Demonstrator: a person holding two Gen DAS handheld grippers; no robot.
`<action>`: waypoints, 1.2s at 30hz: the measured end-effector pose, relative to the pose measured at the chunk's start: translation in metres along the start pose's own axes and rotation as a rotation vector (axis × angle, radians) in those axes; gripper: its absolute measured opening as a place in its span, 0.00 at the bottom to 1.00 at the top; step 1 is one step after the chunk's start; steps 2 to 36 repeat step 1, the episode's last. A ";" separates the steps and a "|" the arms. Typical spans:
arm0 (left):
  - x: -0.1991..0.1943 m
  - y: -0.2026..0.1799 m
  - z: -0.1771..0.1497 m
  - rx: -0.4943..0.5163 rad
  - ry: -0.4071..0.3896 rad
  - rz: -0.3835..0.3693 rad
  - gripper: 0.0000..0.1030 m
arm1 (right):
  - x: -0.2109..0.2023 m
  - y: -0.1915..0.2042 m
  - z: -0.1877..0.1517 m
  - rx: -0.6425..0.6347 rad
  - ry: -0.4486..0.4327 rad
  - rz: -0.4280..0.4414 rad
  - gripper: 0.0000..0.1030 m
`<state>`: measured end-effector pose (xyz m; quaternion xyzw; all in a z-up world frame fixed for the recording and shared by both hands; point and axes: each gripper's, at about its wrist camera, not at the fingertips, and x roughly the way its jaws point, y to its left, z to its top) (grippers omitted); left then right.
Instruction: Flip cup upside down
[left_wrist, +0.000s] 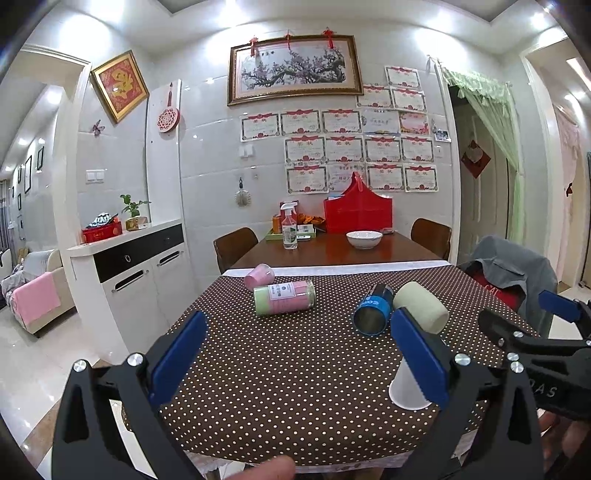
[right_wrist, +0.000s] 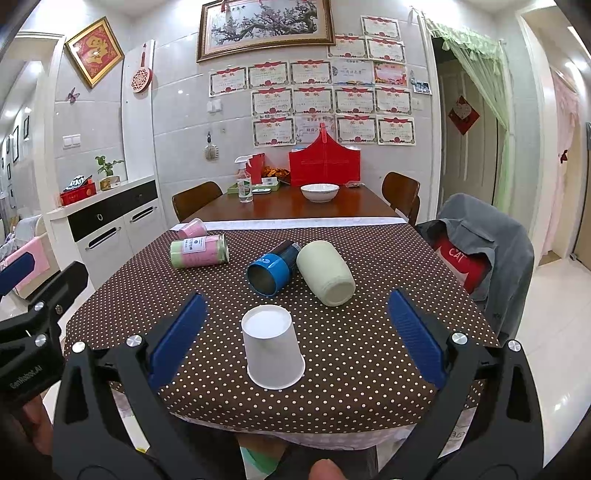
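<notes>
A white paper cup (right_wrist: 273, 349) stands upside down, rim on the dotted brown tablecloth (right_wrist: 362, 354), near the front edge. My right gripper (right_wrist: 295, 332) is open, its blue pads on either side of the cup, not touching it. In the left wrist view the cup (left_wrist: 406, 391) is partly hidden behind the right pad. My left gripper (left_wrist: 299, 354) is open and empty over the cloth, left of the cup.
A blue can (right_wrist: 271, 267), a pale green cup (right_wrist: 327, 273), a pink-green jar (right_wrist: 199, 251) and a pink cup (right_wrist: 192, 228) lie on their sides further back. A white bowl (right_wrist: 319, 192) and spray bottle (right_wrist: 245, 184) stand on the bare wood. A chair with a grey jacket (right_wrist: 480, 243) is at the right.
</notes>
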<state>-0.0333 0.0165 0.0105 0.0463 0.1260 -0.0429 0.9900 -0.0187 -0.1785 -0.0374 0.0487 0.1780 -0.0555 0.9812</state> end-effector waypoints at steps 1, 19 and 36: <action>0.001 -0.001 0.000 0.002 0.003 -0.002 0.96 | 0.000 0.000 0.000 0.001 -0.001 0.000 0.94; 0.001 -0.001 0.000 0.002 0.003 -0.002 0.96 | 0.000 0.000 0.000 0.001 -0.001 0.000 0.94; 0.001 -0.001 0.000 0.002 0.003 -0.002 0.96 | 0.000 0.000 0.000 0.001 -0.001 0.000 0.94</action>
